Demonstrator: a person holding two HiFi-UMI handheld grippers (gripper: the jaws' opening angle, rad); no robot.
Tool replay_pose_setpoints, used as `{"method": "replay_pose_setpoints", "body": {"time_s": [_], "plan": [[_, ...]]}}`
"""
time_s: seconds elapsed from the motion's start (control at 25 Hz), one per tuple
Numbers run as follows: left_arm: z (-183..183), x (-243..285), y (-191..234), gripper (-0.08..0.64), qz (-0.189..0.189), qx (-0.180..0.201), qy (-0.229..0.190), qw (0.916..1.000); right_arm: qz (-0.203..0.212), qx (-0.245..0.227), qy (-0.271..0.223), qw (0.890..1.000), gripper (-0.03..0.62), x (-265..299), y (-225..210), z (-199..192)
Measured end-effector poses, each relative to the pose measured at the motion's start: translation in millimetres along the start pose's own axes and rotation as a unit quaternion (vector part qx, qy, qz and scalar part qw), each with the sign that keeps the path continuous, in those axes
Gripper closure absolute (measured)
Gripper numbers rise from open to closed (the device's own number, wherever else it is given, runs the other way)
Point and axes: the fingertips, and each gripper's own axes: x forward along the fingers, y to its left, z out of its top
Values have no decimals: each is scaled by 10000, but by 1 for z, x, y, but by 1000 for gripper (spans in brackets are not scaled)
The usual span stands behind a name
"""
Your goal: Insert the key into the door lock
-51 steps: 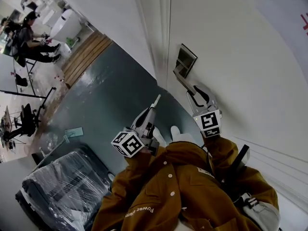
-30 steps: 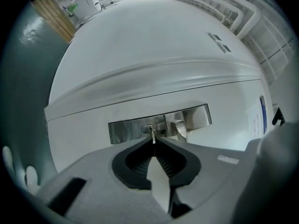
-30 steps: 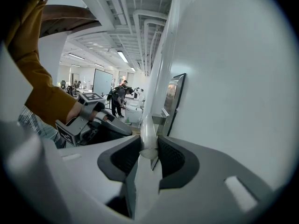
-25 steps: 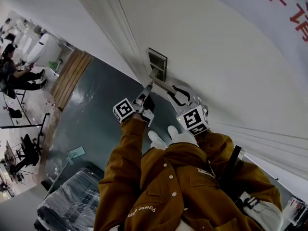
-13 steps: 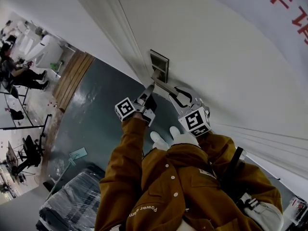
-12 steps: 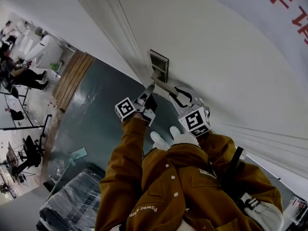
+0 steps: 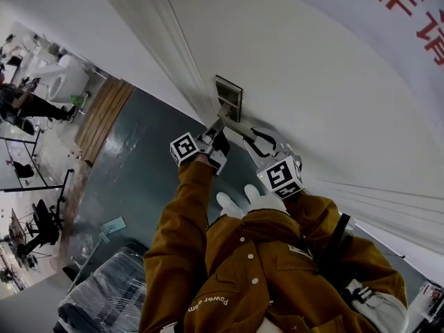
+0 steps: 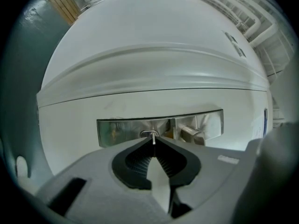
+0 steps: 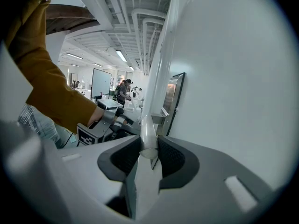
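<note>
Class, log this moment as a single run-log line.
left gripper: jaws shut on key | key: tip at keyhole in lock plate | right gripper: jaws shut on door handle

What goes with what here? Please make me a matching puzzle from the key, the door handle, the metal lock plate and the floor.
Things:
1. key
2. door handle
3. lock plate
4. floor

Places, colours or states:
A. clamped between the fingers of the right gripper
B. dark greenish grey
C. pinched between the fingers of the left gripper, tip right at the keyhole
D. shiny metal, set flat into the white door

Right pairs: 1-C, 2-A, 3-D, 4-B.
</note>
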Motion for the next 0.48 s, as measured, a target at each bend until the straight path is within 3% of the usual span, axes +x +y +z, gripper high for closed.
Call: {"method": "replay_pose_setpoints", "body": {"time_s": [0.2, 0.36, 0.48], "plan": [[-8, -12, -16, 531, -21, 471, 159, 9988, 3, 28, -1, 10000, 466, -11, 8, 8], [-3, -16, -13, 509, 439, 1218, 278, 9912, 30, 148, -57, 9999, 456, -9, 0, 11], [7, -34, -15, 516, 832, 1820, 153, 9797, 65, 193, -144, 9997, 447, -10, 0, 17]]}}
